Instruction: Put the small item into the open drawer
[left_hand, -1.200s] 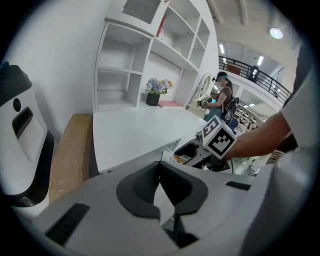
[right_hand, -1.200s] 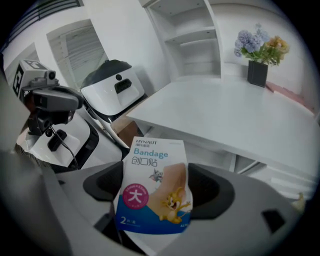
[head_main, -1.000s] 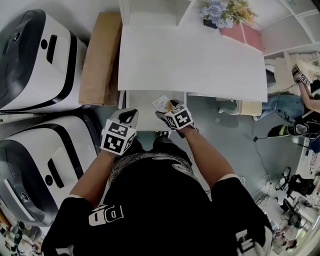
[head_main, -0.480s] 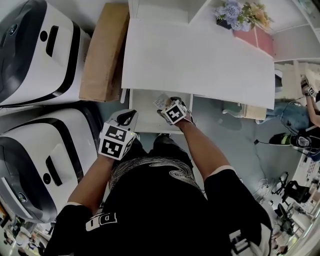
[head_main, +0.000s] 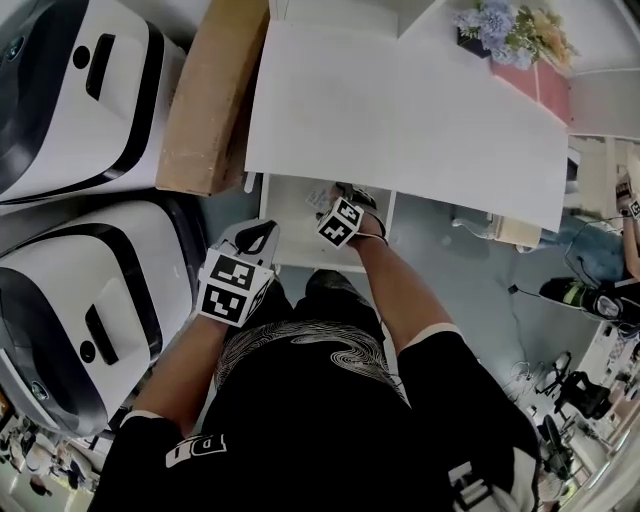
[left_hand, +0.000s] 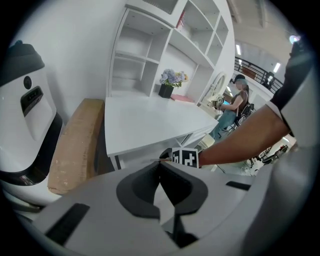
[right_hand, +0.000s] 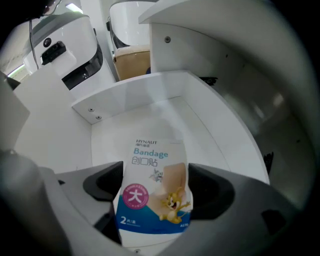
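We record the right hand-held gripper (right_hand: 155, 176) clamped on a bandage packet (right_hand: 152, 200) above the open drawer (right_hand: 215, 130). The left hand-held gripper (left_hand: 161, 176), at its 8 o'clock, has jaws together and holds nothing.

White rectangular table (head_main: 400, 110) beside a brown cardboard box (head_main: 205, 100) — white open shelving (left_hand: 145, 60), grey floor (head_main: 470, 270), two white-and-black machines (head_main: 70, 90).

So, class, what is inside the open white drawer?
The open white drawer shows only bare floor, with the blue-and-white bandage packet held over it by the right tool. The floor beneath packet and tool is covered.
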